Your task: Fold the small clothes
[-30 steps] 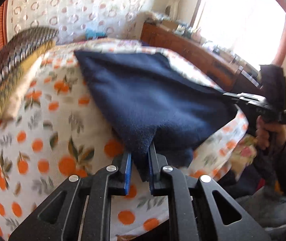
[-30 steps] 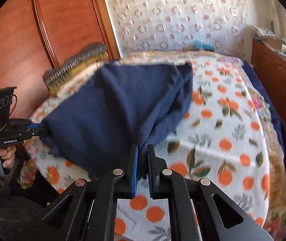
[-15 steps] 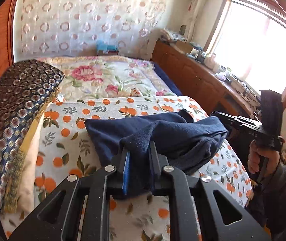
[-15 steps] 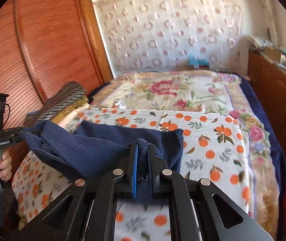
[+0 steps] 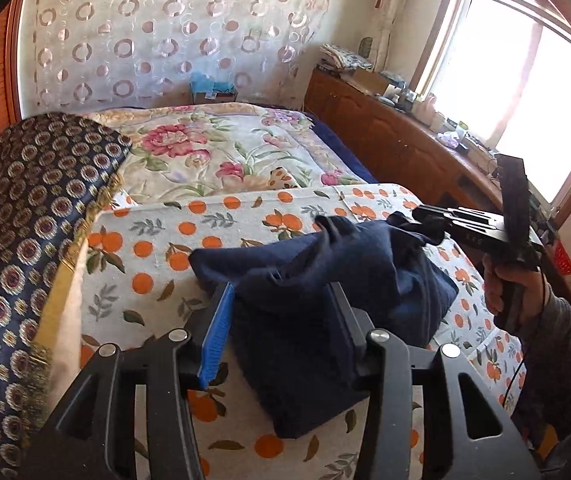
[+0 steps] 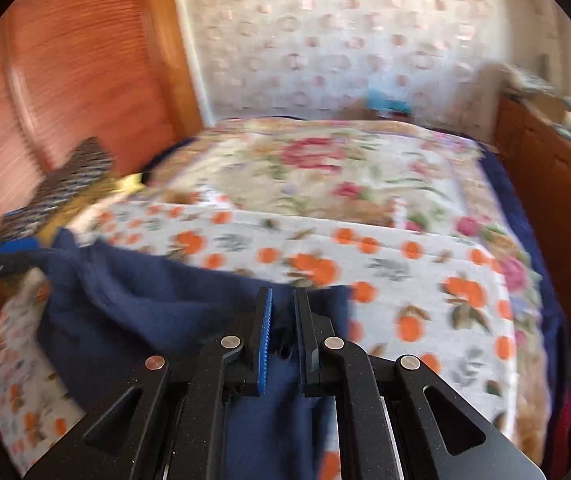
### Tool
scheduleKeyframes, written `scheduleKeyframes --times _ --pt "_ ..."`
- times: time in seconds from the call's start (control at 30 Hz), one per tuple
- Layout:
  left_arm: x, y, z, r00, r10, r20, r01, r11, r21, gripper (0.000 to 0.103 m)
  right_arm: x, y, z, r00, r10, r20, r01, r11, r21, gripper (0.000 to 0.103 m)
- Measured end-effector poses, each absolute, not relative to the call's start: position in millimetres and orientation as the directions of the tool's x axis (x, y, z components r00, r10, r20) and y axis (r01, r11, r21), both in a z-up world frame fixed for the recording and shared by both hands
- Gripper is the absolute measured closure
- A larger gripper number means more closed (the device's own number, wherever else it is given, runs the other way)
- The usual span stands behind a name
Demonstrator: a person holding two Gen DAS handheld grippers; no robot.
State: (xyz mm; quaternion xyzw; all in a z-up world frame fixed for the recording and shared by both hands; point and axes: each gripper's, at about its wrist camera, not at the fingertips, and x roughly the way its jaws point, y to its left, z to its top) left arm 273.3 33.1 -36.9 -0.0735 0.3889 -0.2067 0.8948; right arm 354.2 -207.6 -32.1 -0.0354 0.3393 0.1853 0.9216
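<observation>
A dark navy cloth (image 5: 317, 280) lies folded over in a loose heap on the orange-print sheet (image 5: 157, 248). My left gripper (image 5: 281, 320) is open, its jaws wide apart with the cloth's near edge between them. My right gripper (image 6: 283, 320) is shut on the cloth's (image 6: 145, 320) other corner, jaws a narrow gap apart with fabric pinched between. The right gripper also shows in the left wrist view (image 5: 437, 220), at the far right end of the cloth.
A stack of patterned folded blankets (image 5: 25, 240) sits at the left edge of the bed. A floral quilt (image 5: 221, 152) covers the far bed. A wooden headboard (image 6: 85, 72) stands left, a wooden cabinet (image 5: 397, 148) under the window right.
The cloth was lifted and spread, then brought down folded onto the sheet. My left gripper has opened and let go of its corner. The right gripper still holds and is moving.
</observation>
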Motion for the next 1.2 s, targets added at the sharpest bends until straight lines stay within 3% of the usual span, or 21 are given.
scheduleKeyframes --times 0.1,0.2,0.3,0.37,0.53,0.67,0.73,0.8,0.83,1.0,1.03,1.07,1.2 --pt "271.9 29.7 -42.9 0.604 -0.422 -0.676 0.313 0.906 -0.287 0.056 355.1 -217.1 -26.9 0.725 0.296 -0.621 -0.331 0.942 0.062 0.090" --pt "270.9 21.1 -47.7 0.623 -0.355 -0.697 0.310 0.930 -0.196 0.056 346.6 -223.8 -20.6 0.718 0.310 -0.623 -0.345 0.936 0.068 0.088" --pt "274.2 17.2 -51.3 0.625 -0.341 -0.702 0.310 0.934 -0.177 0.056 328.5 -227.1 -16.5 0.715 0.338 -0.612 -0.383 0.922 0.062 0.070" --pt "280.3 15.9 -54.8 0.621 -0.342 -0.705 0.307 0.934 -0.183 0.056 318.8 -222.6 -19.1 0.693 0.370 -0.618 -0.429 0.901 0.059 0.050" --pt "299.2 13.5 -61.1 0.614 -0.325 -0.719 0.286 0.941 -0.181 0.056 329.8 -204.4 -37.9 0.663 0.316 -0.678 -0.466 0.883 -0.044 0.048" --pt "310.5 11.3 -65.9 0.617 -0.289 -0.733 0.270 0.951 -0.148 0.056 364.2 -206.4 -41.7 0.640 0.343 -0.687 -0.468 0.884 0.005 0.048" --pt "311.9 11.5 -70.2 0.616 -0.281 -0.736 0.265 0.954 -0.142 0.056 379.7 -210.4 -42.5 0.620 0.390 -0.680 -0.486 0.872 0.057 0.049" --pt "311.2 12.5 -73.9 0.619 -0.288 -0.731 0.265 0.952 -0.151 0.056 387.3 -212.0 -44.5 0.577 0.454 -0.679 -0.522 0.844 0.120 0.083" --pt "310.9 12.9 -75.7 0.620 -0.289 -0.729 0.267 0.952 -0.151 0.055 387.9 -212.2 -45.3 0.558 0.485 -0.674 -0.554 0.822 0.133 0.093" --pt "305.1 15.3 -73.2 0.628 -0.295 -0.720 0.270 0.950 -0.154 0.044 392.9 -212.7 -48.2 0.624 0.420 -0.659 -0.511 0.857 0.063 0.093" --pt "303.5 17.3 -71.1 0.624 -0.314 -0.715 0.271 0.946 -0.179 0.027 392.8 -213.0 -49.4 0.633 0.412 -0.655 -0.499 0.865 0.062 0.093" --pt "300.6 20.9 -67.2 0.626 -0.347 -0.699 0.274 0.936 -0.220 0.022 392.6 -212.1 -51.6 0.632 0.405 -0.660 -0.493 0.868 0.060 0.093" --pt "293.5 24.8 -55.8 0.647 -0.343 -0.681 0.265 0.939 -0.221 0.021 387.3 -202.9 -54.3 0.632 0.383 -0.673 -0.479 0.876 0.049 0.093"
